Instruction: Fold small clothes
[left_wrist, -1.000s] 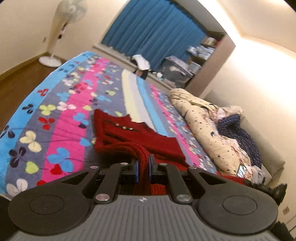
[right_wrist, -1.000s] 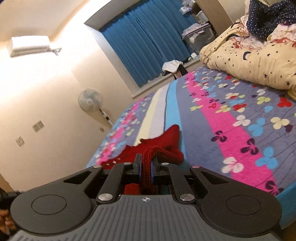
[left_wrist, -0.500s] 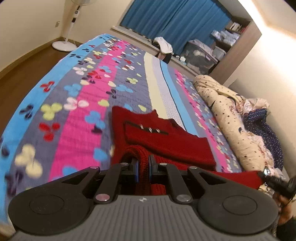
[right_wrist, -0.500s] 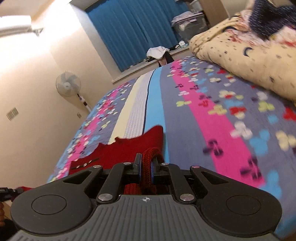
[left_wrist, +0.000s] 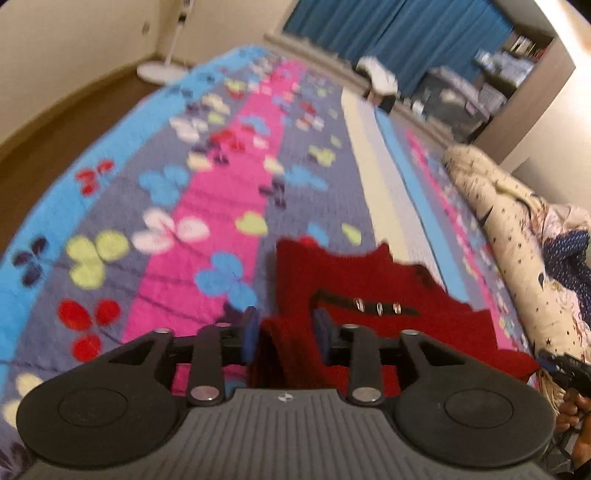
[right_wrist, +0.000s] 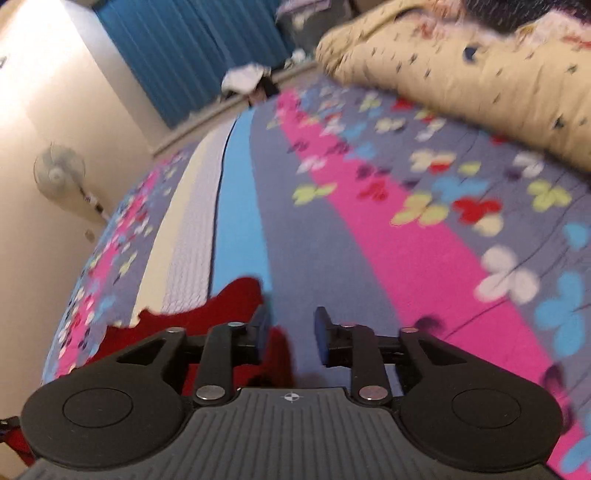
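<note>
A small red knit sweater (left_wrist: 373, 295) with three metal buttons lies folded on the striped butterfly bedspread (left_wrist: 184, 206). My left gripper (left_wrist: 284, 332) is open, its jaws parted over the sweater's near left edge, with red knit lying loose between them. In the right wrist view the sweater (right_wrist: 225, 306) shows at the lower left. My right gripper (right_wrist: 291, 332) is open at the sweater's near right edge, with red knit beside its left fingertip.
A cream star-print duvet (left_wrist: 506, 236) and dark dotted clothing (left_wrist: 569, 258) are heaped along the bed's right side. A standing fan (right_wrist: 59, 173) is by the wall. Blue curtains (left_wrist: 391, 33) and shelves with storage boxes (left_wrist: 472, 85) stand beyond the bed's far end.
Both grippers were shut on the red sweater's near edge; both have opened and let it go. The sweater now lies on the bed.
</note>
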